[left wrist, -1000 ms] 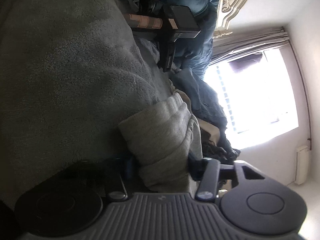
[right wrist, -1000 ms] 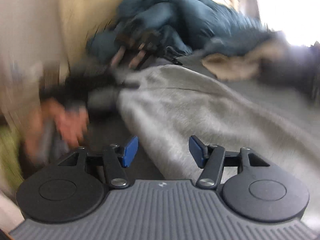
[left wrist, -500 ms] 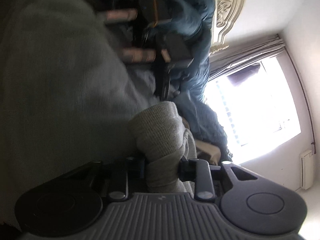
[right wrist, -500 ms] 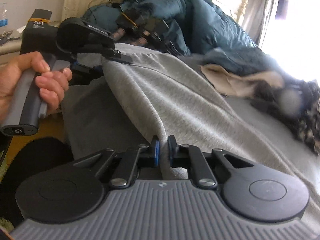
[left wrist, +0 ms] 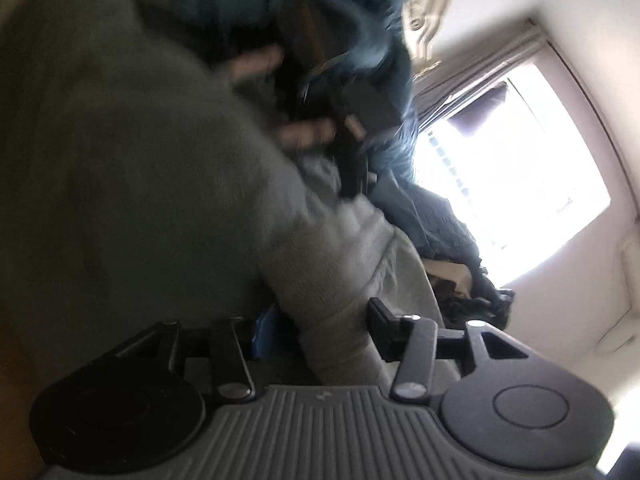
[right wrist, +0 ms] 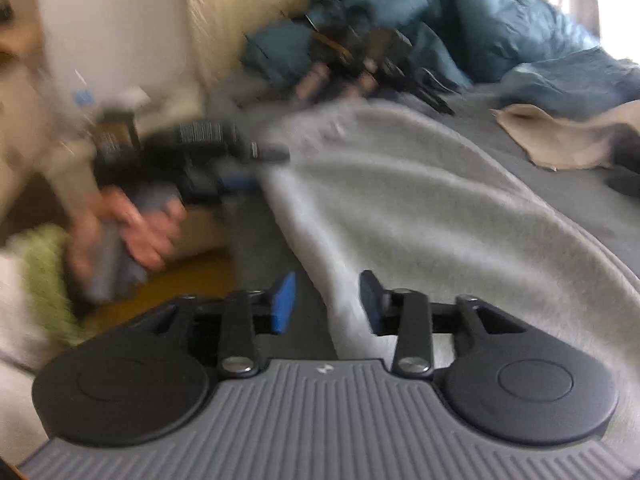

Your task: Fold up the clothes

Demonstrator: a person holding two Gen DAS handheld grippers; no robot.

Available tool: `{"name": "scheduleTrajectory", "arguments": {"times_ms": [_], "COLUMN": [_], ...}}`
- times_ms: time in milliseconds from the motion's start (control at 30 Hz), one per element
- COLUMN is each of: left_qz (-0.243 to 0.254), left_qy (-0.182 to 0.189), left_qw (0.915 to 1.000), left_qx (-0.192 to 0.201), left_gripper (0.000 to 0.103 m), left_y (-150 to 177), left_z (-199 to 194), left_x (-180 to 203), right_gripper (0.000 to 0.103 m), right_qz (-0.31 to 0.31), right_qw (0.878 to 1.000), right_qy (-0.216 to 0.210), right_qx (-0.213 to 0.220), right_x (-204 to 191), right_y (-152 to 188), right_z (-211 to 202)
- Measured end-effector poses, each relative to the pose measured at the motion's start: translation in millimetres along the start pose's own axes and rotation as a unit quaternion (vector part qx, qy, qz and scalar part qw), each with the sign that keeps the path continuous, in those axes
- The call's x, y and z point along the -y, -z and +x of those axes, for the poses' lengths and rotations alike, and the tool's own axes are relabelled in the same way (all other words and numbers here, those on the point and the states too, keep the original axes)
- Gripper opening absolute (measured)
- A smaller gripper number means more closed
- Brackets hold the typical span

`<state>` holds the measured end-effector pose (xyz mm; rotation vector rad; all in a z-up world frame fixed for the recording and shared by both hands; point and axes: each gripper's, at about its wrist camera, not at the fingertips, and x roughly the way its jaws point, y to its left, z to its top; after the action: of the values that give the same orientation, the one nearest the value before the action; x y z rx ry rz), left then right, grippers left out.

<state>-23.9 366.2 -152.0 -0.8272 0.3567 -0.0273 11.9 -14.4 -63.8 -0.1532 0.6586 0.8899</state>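
On the grey bed (right wrist: pixel 560 196) by the window (left wrist: pixel 516 184), both jaws gape around grey garment (right wrist: pixel 420 208).

Motion smear softens both my views. From the left wrist, the grey garment (left wrist: pixel 152 184) fills the frame from 9 to 12 o'clock and runs off those edges, and its bunched fold hides the gap between the left tool (left wrist: pixel 320 330) pads, so I cannot tell contact. At 12 o'clock a dark blurred heap (left wrist: pixel 344 92) defies naming. From the right wrist, my left hand (right wrist: pixel 132 236) at 9 o'clock is smeared, and the garment leaves the frame at 4 o'clock.
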Motion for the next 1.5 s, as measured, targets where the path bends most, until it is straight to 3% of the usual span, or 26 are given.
{"name": "scheduleTrajectory", "arguments": {"times_ms": [100,233,433,467,533,600,767,867,1033,1233,1400,1500], "left_qz": [0.03,0.042,0.111,0.126,0.15,0.162,0.162,0.164,0.167,0.166,0.171,0.165], "left_qy": [-0.003,0.032,0.067,0.065,0.064,0.066,0.081,0.082,0.089,0.105,0.073,0.095], "left_qw": [0.9995,0.9982,0.9914,0.9897,0.9863,0.9841,0.9826,0.9822,0.9814,0.9802,0.9814,0.9812], "left_qx": [0.011,0.026,-0.016,-0.019,-0.025,-0.03,-0.038,-0.038,-0.032,-0.028,-0.046,-0.035], "left_gripper": [0.053,0.054,0.054,0.054,0.054,0.054,0.054,0.054,0.054,0.055,0.054,0.055], "left_y": [-5.8,-18.0,-4.5,0.0,11.2,15.8,15.1,13.4,6.1,-1.0,2.8,-2.9], "left_z": [-9.6,0.3,49.5,53.6,53.2,53.5,60.2,59.7,63.2,75.9,93.8,91.8], "left_x": [-1.5,16.9,50.4,53.5,56.7,54.6,44.6,47.3,56.9,67.0,68.7,77.1], "right_gripper": [0.051,0.051,0.05,0.048,0.03,0.012,0.006,0.003,0.001,0.001,0.001,0.001], "right_qz": [0.018,0.007,0.012,0.012,0.009,-0.029,-0.15,-0.197,-0.16,-0.143,-0.127,-0.119], "right_qw": [0.999,0.999,0.999,0.999,0.998,0.998,0.988,0.98,0.985,0.986,0.989,0.989], "right_qy": [-0.035,-0.013,-0.034,-0.038,-0.044,-0.03,-0.027,0.004,0.057,0.083,0.077,0.079], "right_qx": [0.021,0.031,-0.022,-0.031,-0.047,-0.045,-0.026,-0.013,0.004,0.017,-0.018,-0.031], "right_x": [34.0,79.6,102.5,106.3,111.0,91.6,34.8,20.6,42.5,62.5,78.4,86.3], "right_y": [-34.2,-77.1,-91.3,-93.7,-97.2,-90.2,-66.2,-58.5,-77.0,-93.8,-90.3,-87.1], "right_z": [-10.5,34.9,109.4,121.9,143.4,136.7,111.8,108.2,103.2,93.1,116.3,128.7]}}
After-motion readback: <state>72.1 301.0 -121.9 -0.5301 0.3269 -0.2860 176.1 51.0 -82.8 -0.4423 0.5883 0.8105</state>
